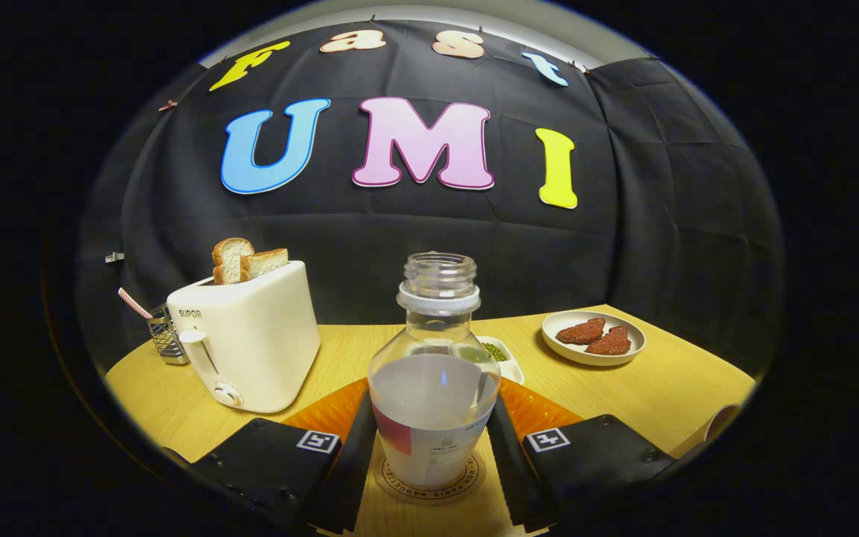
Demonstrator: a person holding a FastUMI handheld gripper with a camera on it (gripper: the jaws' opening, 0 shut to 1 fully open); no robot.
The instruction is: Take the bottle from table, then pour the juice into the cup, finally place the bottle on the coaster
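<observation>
A clear bottle (433, 388) with no cap and a pale label stands upright on a round printed coaster (429, 488). It holds some clear liquid in its lower half. My gripper (431, 406) has one finger on each side of the bottle's body, both pressing its sides, so it is shut on the bottle. Off to the right, past the right finger, part of a beige cup (720, 426) shows.
On the wooden table (668, 388), a white toaster (247, 343) with two bread slices stands ahead on the left, with a wire holder (165, 335) behind it. A small white dish of green bits (502, 354) sits just behind the bottle. A plate with two reddish meat pieces (593, 337) lies farther right.
</observation>
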